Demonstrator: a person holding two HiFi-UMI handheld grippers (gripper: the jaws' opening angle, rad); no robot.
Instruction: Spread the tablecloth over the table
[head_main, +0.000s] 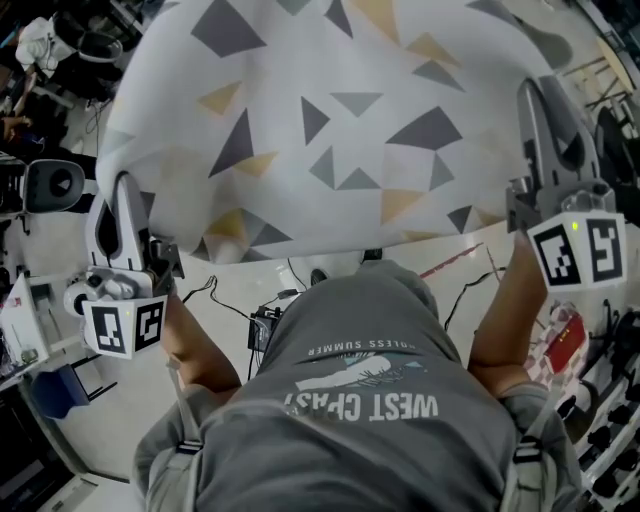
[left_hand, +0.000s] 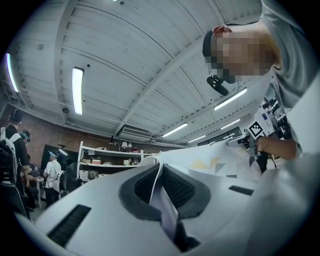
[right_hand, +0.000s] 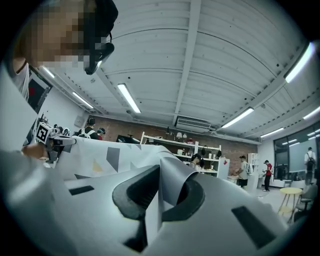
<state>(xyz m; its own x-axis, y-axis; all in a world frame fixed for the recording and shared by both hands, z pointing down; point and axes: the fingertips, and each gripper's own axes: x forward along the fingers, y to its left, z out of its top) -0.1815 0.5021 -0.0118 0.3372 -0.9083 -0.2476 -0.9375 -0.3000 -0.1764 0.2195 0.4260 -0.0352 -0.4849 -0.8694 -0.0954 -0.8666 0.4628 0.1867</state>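
Observation:
A white tablecloth (head_main: 330, 120) printed with grey and yellow triangles billows in the air in front of me, held by its two near corners. My left gripper (head_main: 125, 185) is shut on the left corner; in the left gripper view the cloth's edge (left_hand: 162, 200) runs pinched between the dark pads. My right gripper (head_main: 535, 95) is shut on the right corner, where the fabric (right_hand: 170, 185) folds up out of the closed jaws. Each gripper view shows the other gripper far across the stretched cloth (left_hand: 210, 165). The table is hidden under the cloth.
Below me are my grey T-shirt (head_main: 370, 400) and a pale floor with black cables (head_main: 270, 300). Chairs and equipment (head_main: 55, 185) crowd the left edge. Shelving (right_hand: 175, 145) and several people (right_hand: 245, 172) stand far off in the room.

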